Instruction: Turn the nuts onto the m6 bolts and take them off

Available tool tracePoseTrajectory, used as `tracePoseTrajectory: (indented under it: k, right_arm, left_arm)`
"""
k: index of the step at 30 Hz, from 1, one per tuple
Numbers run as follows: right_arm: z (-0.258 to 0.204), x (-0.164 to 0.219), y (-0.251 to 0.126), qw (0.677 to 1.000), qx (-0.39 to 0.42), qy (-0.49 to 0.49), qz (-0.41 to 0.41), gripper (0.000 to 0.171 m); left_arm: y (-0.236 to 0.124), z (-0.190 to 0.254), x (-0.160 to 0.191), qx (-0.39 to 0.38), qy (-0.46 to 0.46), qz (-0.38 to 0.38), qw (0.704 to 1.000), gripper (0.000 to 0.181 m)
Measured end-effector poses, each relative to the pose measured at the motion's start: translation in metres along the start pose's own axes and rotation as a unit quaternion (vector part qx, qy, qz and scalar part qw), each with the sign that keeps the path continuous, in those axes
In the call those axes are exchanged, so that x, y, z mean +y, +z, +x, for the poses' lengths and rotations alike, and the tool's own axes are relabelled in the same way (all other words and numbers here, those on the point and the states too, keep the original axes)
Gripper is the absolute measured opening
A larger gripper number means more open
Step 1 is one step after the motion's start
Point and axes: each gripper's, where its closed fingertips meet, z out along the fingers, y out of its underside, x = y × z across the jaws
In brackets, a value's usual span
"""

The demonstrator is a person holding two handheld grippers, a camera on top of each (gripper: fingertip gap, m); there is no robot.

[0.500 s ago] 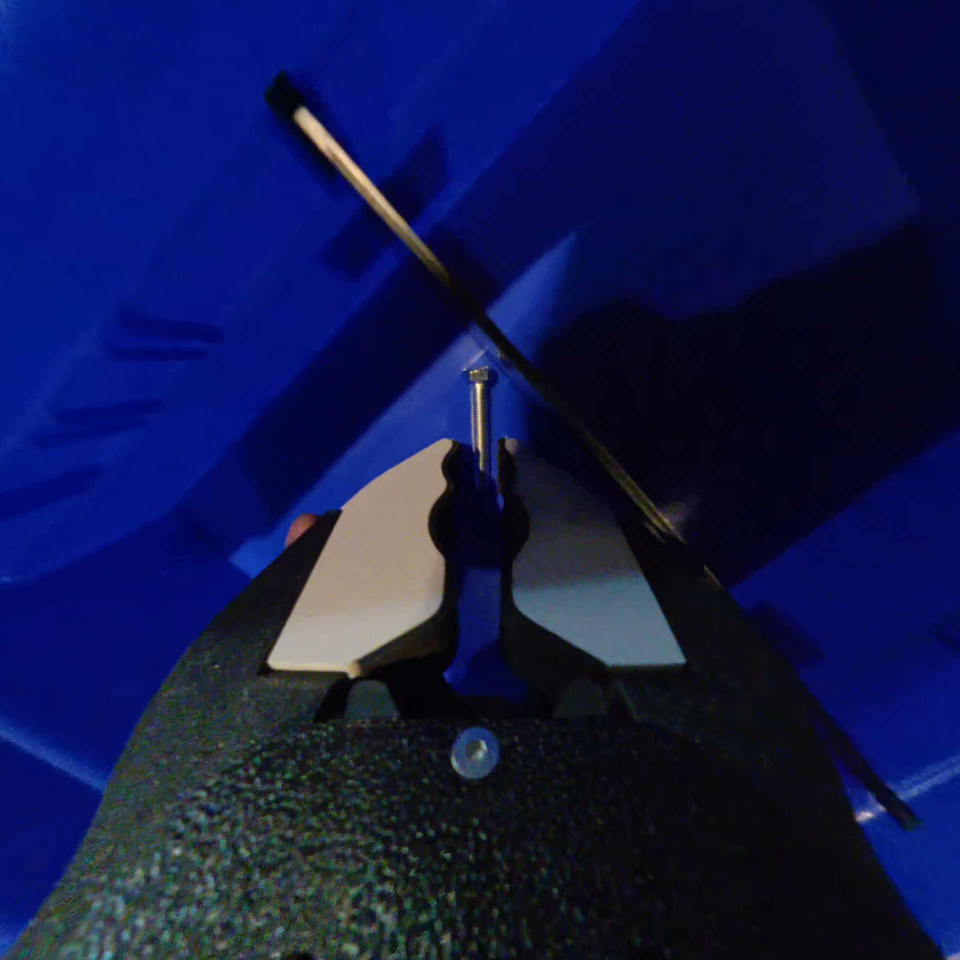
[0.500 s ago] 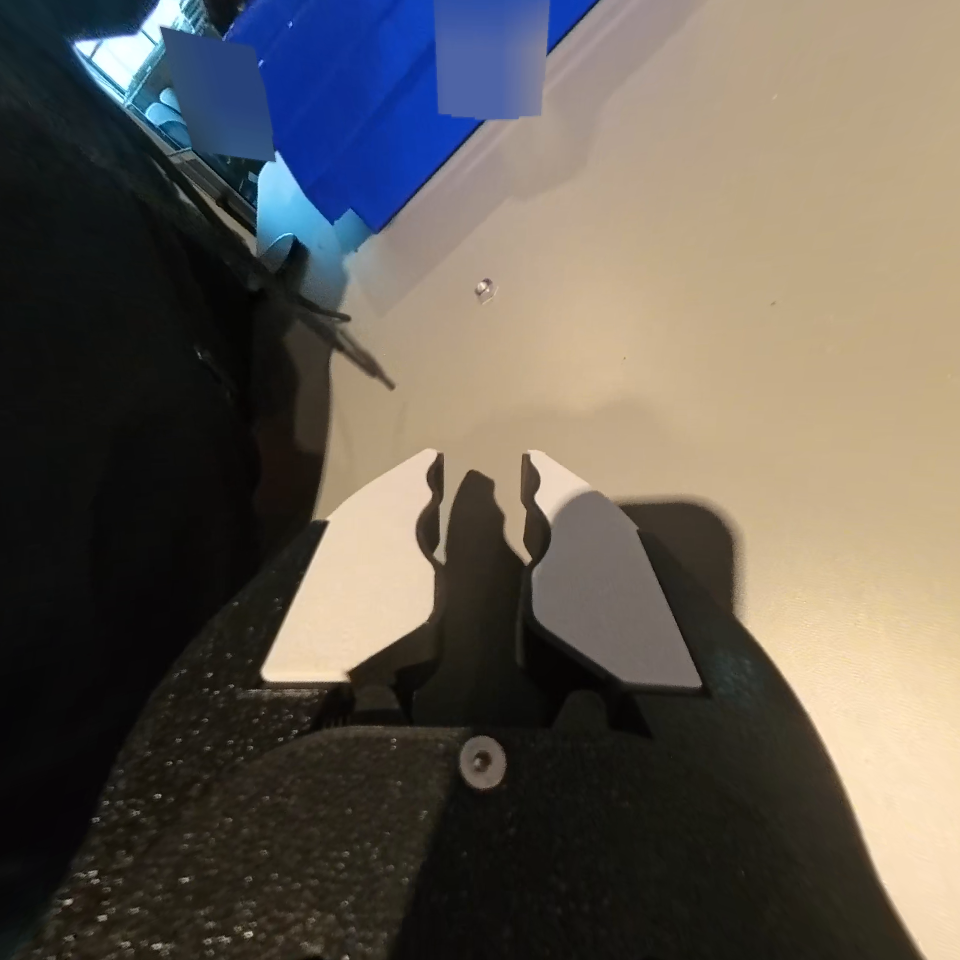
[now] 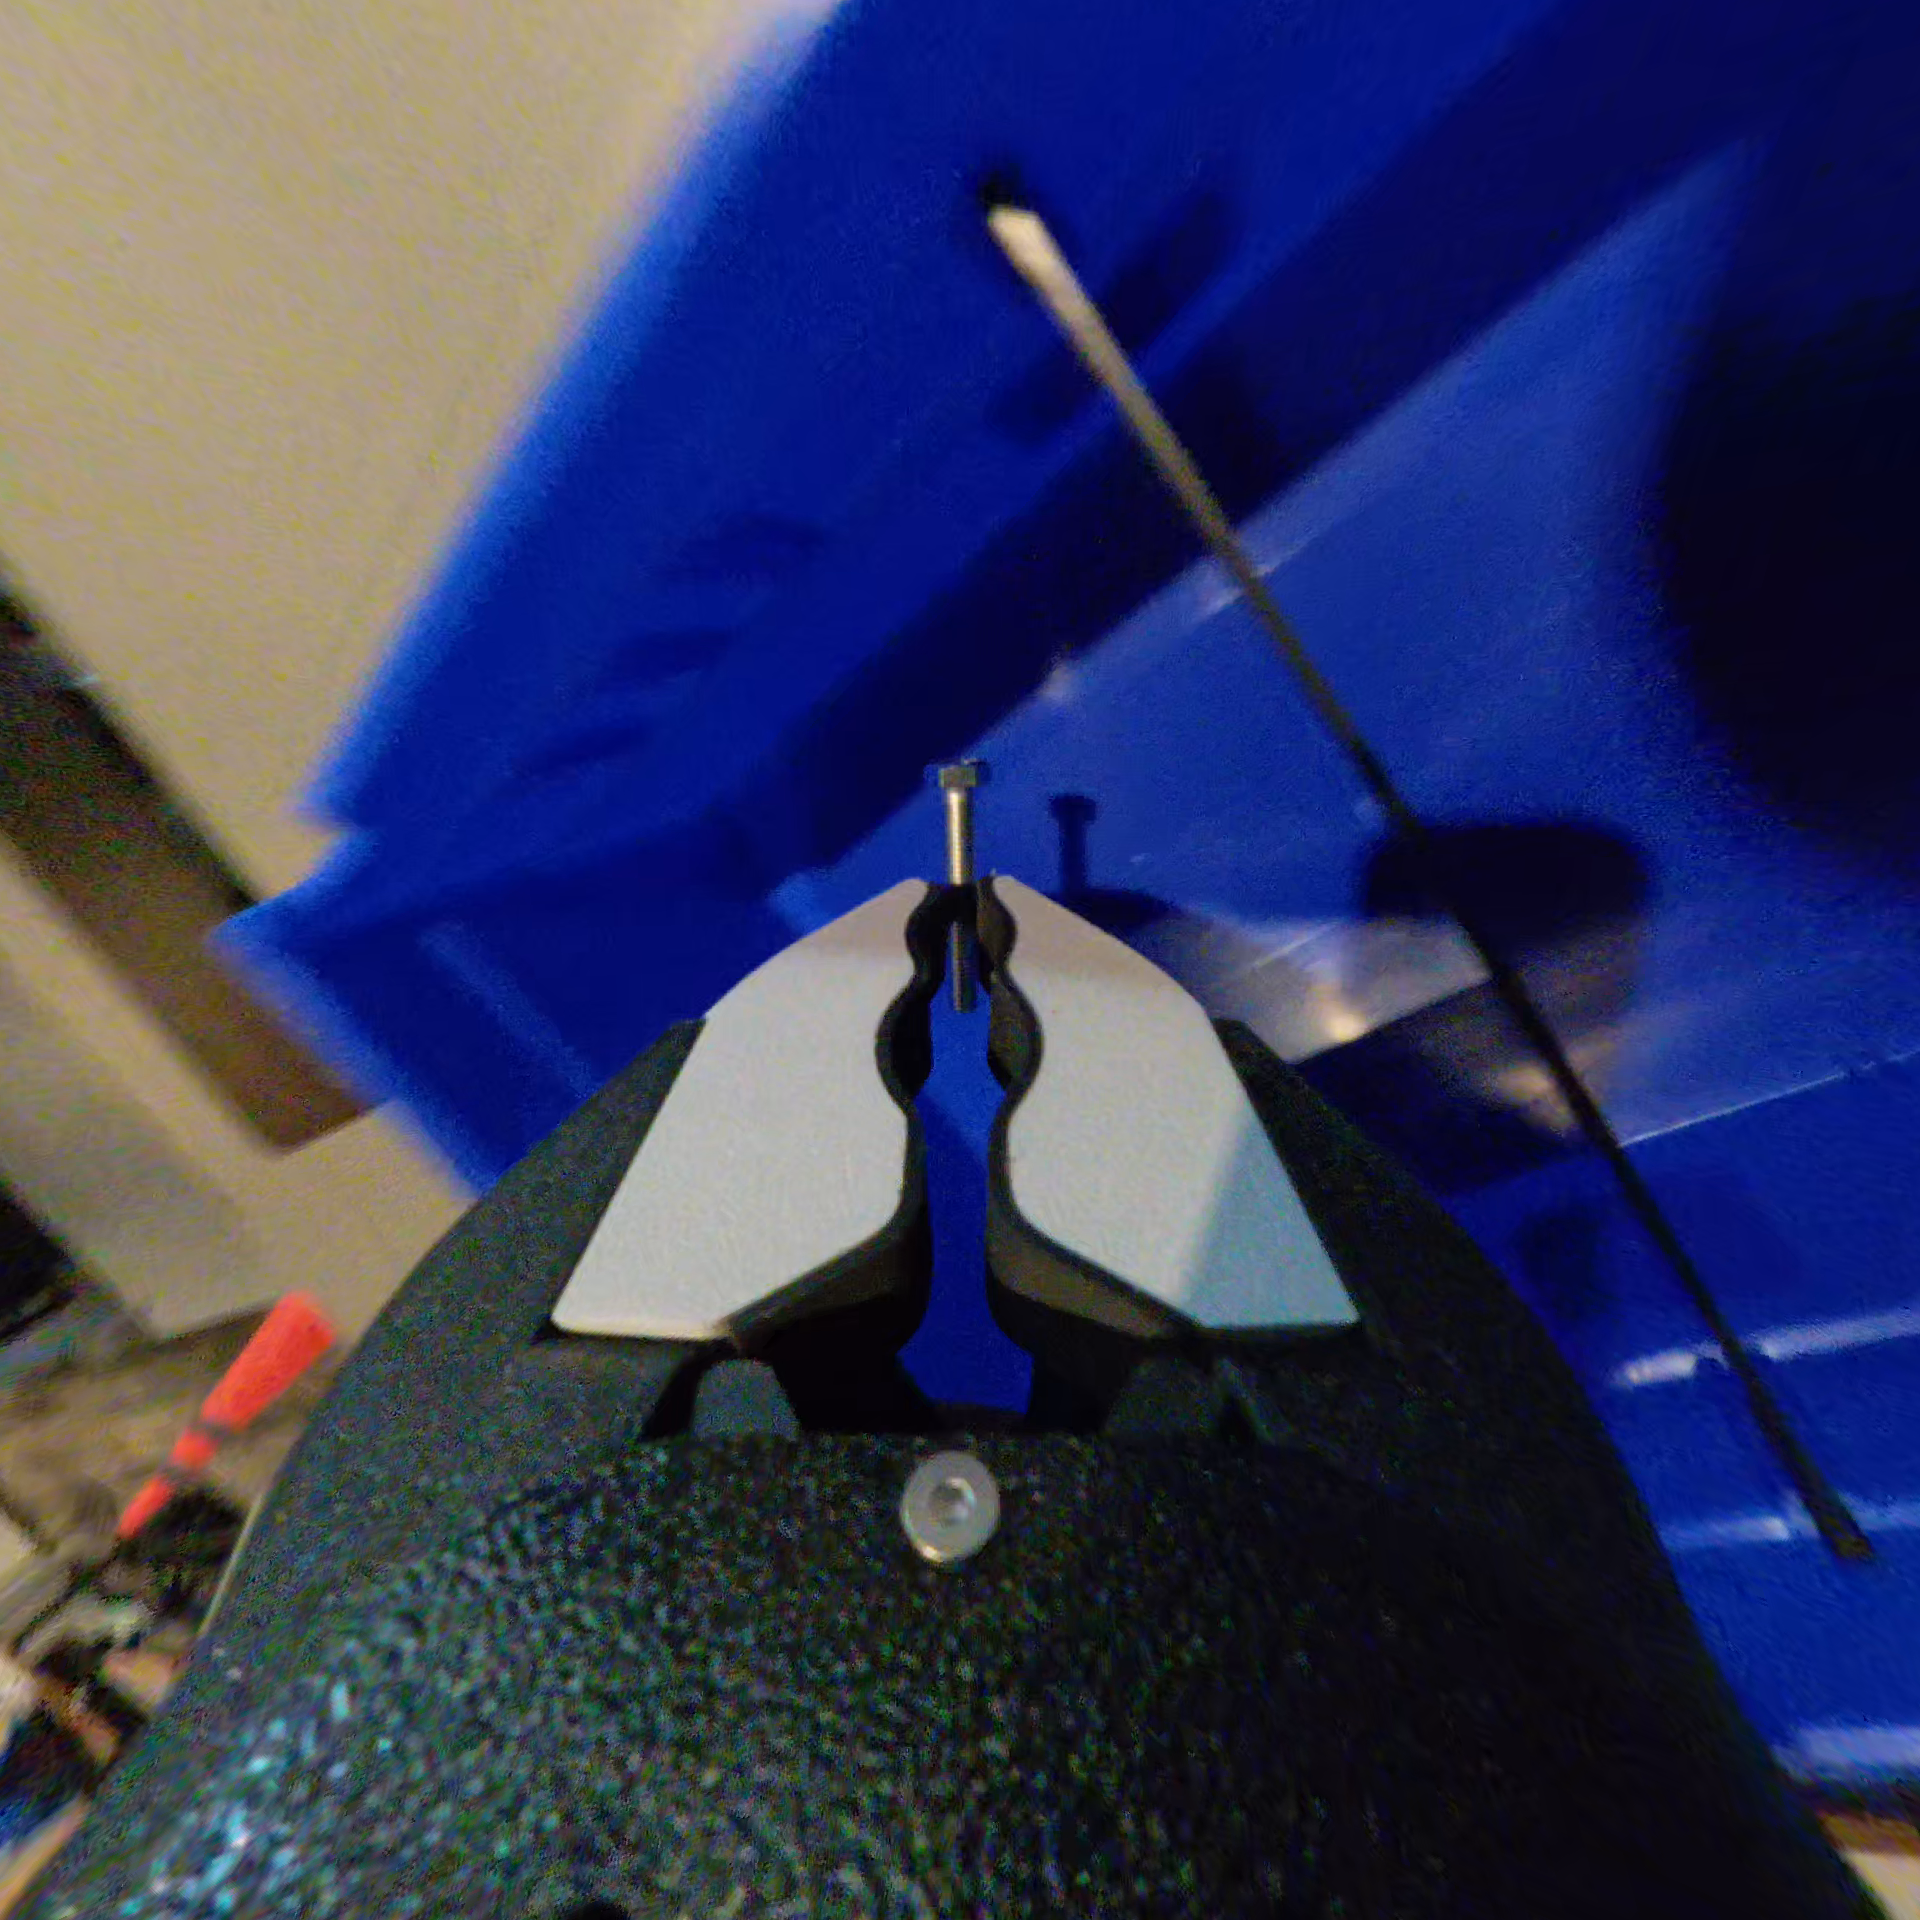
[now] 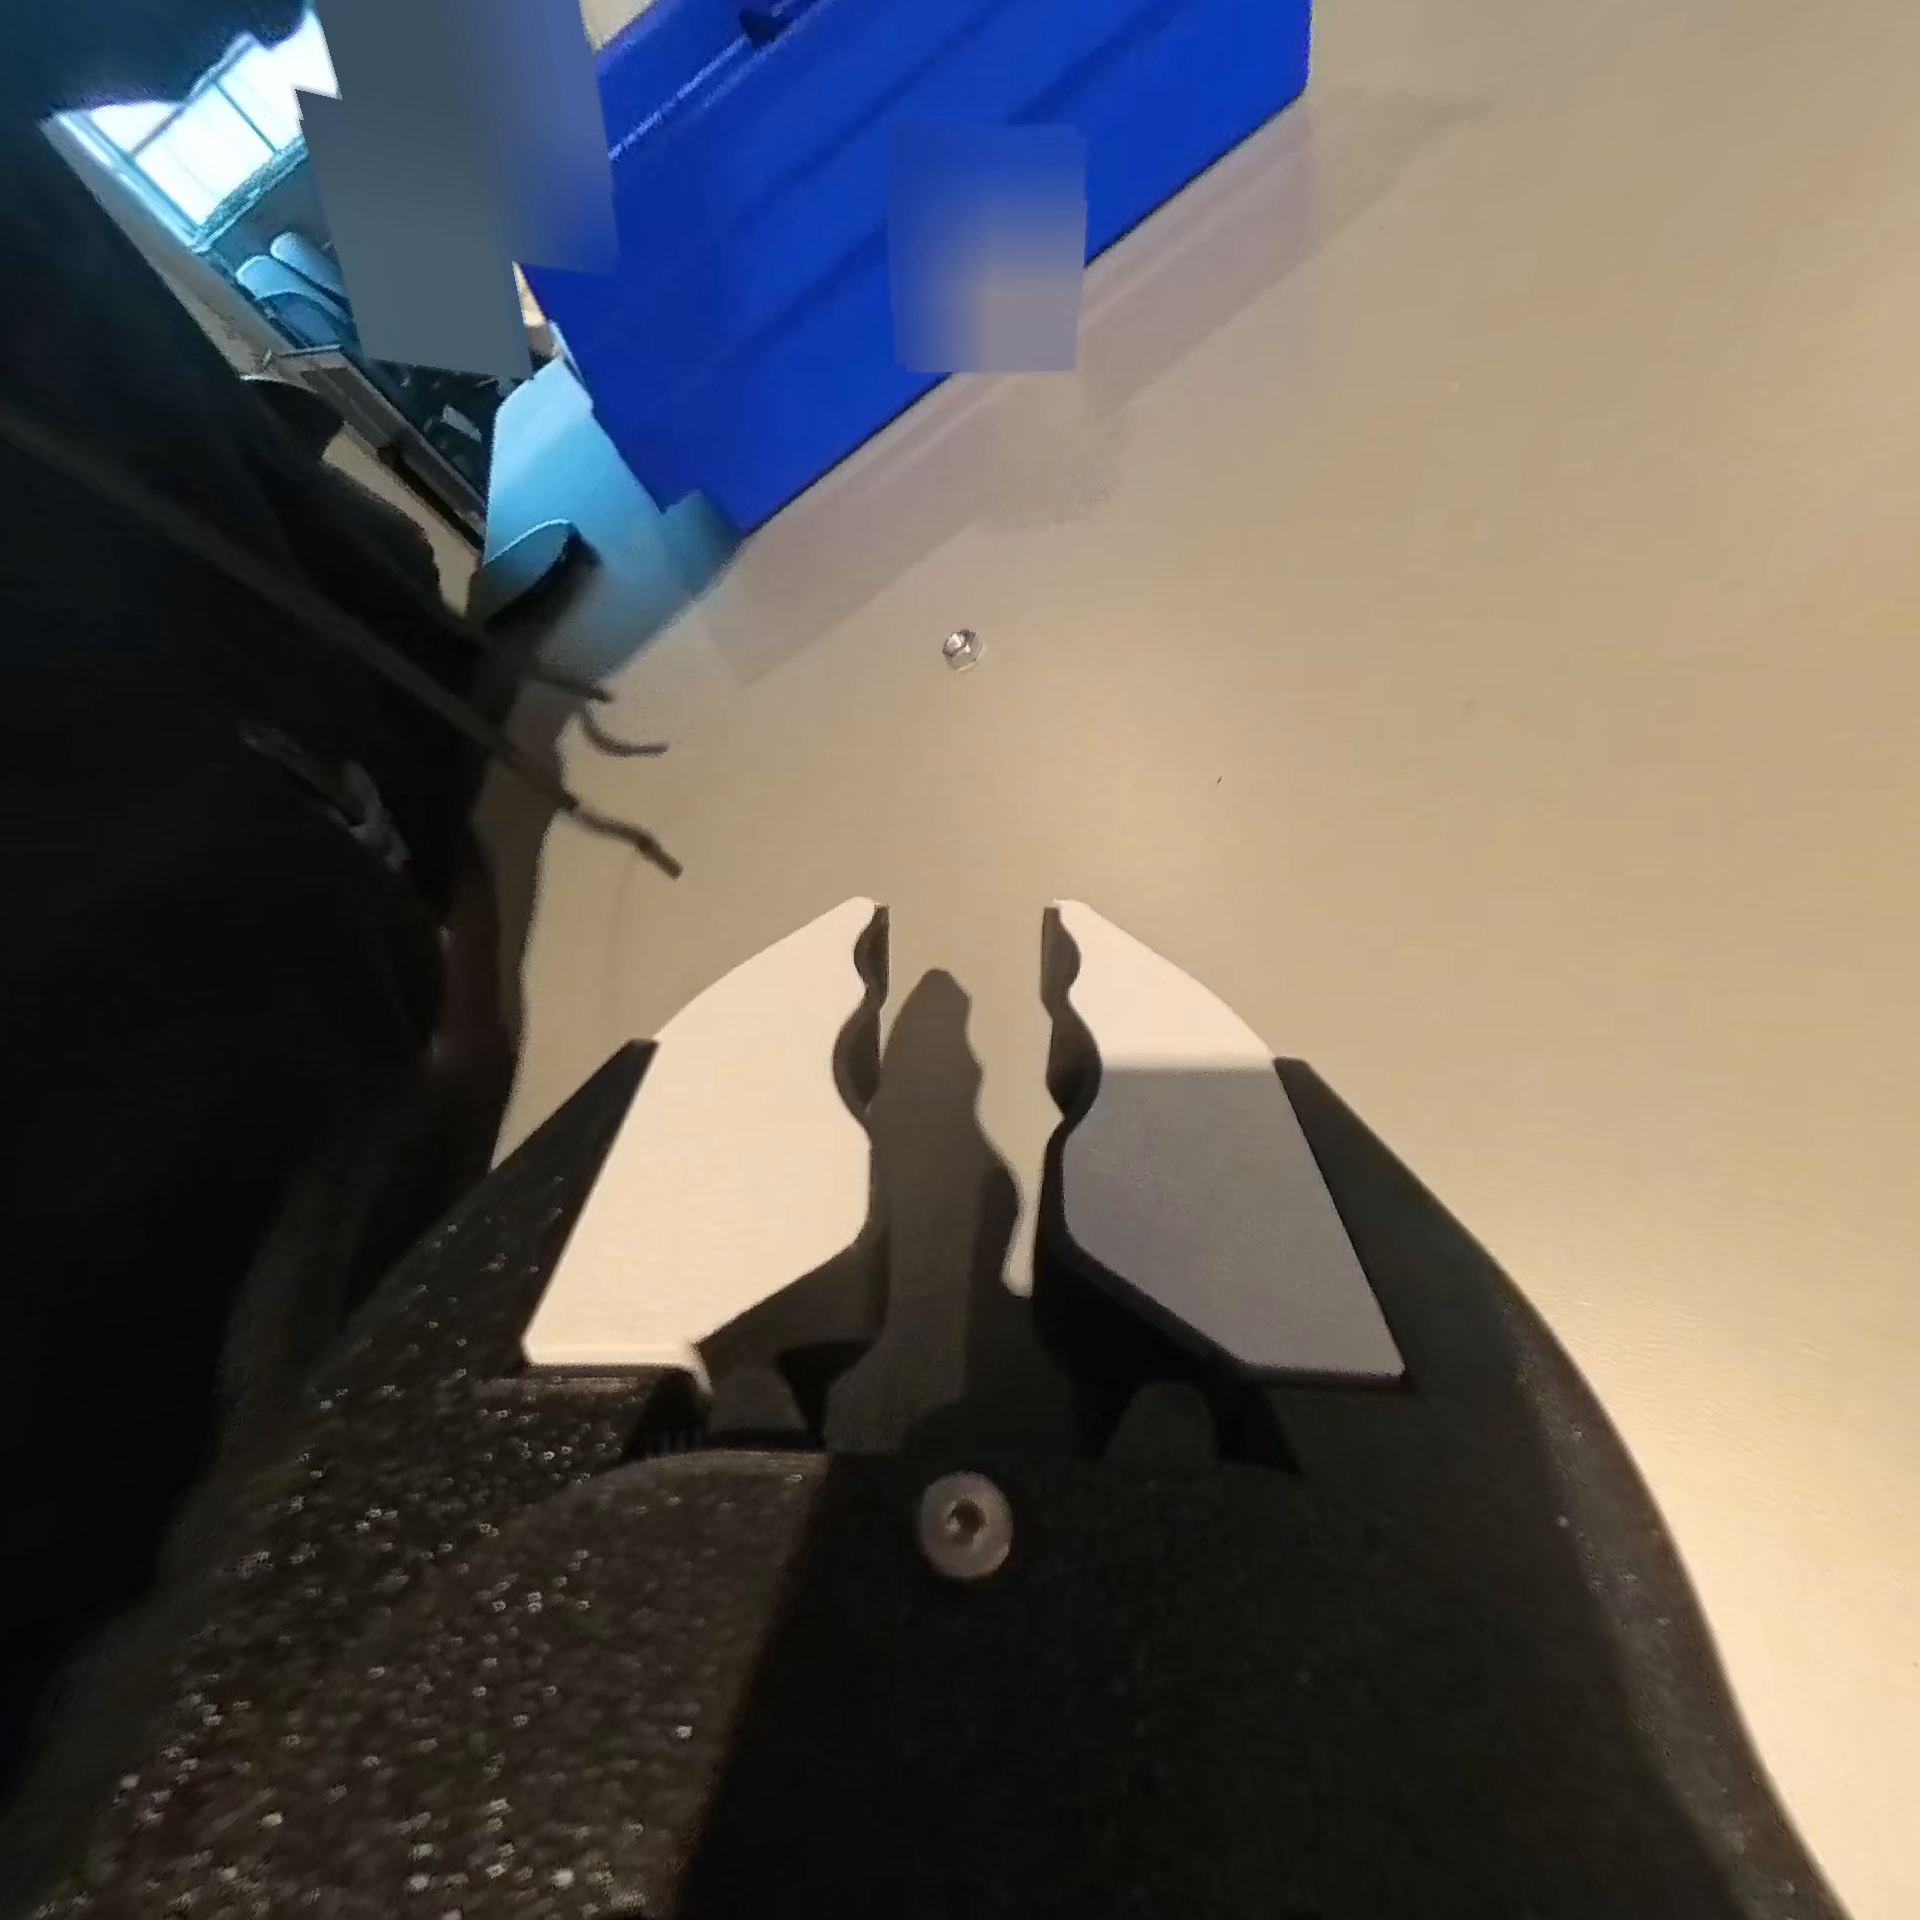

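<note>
- L gripper [image 3: 958, 894]: tips clamped on bolt [image 3: 958, 842] shank, head pointing up, frame centre, blue bin [image 3: 1299, 779] behind.
- R gripper [image 4: 966, 920]: fingers apart, empty.
- Nut [image 4: 962, 647] lies on table [image 4: 1455, 727], upper centre, near bin.
- Next: straddle nut squarely w/ R tips, pinch its flats.

bolt [image 3: 957, 844] sits between the left gripper [image 3: 960, 891] tips, head pointing away, shank back into the gap. bin [image 3: 1299, 644] directly behind it, thin rod [image 3: 1351, 769] crossing diagonally to its right. nut [image 4: 962, 648] on table [image 4: 1455, 727], ahead of right gripper [image 4: 964, 914], apart from it. bin behind nut.
</note>
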Motion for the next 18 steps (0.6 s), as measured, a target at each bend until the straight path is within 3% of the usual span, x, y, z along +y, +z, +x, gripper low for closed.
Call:
tracePoseTrajectory:
  k: [3,5,7,9,11,15,18]
  right_arm:
    - [0.0,-0.003,-0.002,1.0,0.012,-0.014,0.015,0.028]
    - [0.0,-0.006,-0.005,0.999,0.017,-0.023,0.03,0.027]
    - [-0.001,-0.01,-0.009,0.998,0.023,-0.03,0.052,0.027]
    - [-0.001,-0.016,-0.014,0.996,0.025,-0.034,0.076,0.029]
    - [-0.003,-0.023,-0.023,0.992,0.028,-0.044,0.113,0.03]
    - [-0.004,-0.037,-0.043,0.978,0.052,-0.071,0.187,0.032]
    - [0.002,-0.042,-0.059,0.969,0.086,-0.066,0.222,0.032]
  left_arm:
    - [-0.055,-0.042,-0.024,-0.081,-0.049,0.023,0.995,0.005]
    - [-0.088,-0.069,-0.077,-0.119,-0.069,0.072,0.988,0.005]
    - [-0.098,-0.087,-0.146,-0.118,-0.063,0.112,0.985,0.006]
    - [-0.077,-0.093,-0.212,-0.09,-0.042,0.126,0.987,0.006]
    - [-0.033,-0.088,-0.26,-0.043,-0.019,0.114,0.992,0.006]
    - [0.061,-0.071,-0.302,0.046,-0.019,0.063,0.997,0.005]
    - [0.101,-0.067,-0.32,0.088,-0.062,0.056,0.993,0.005]
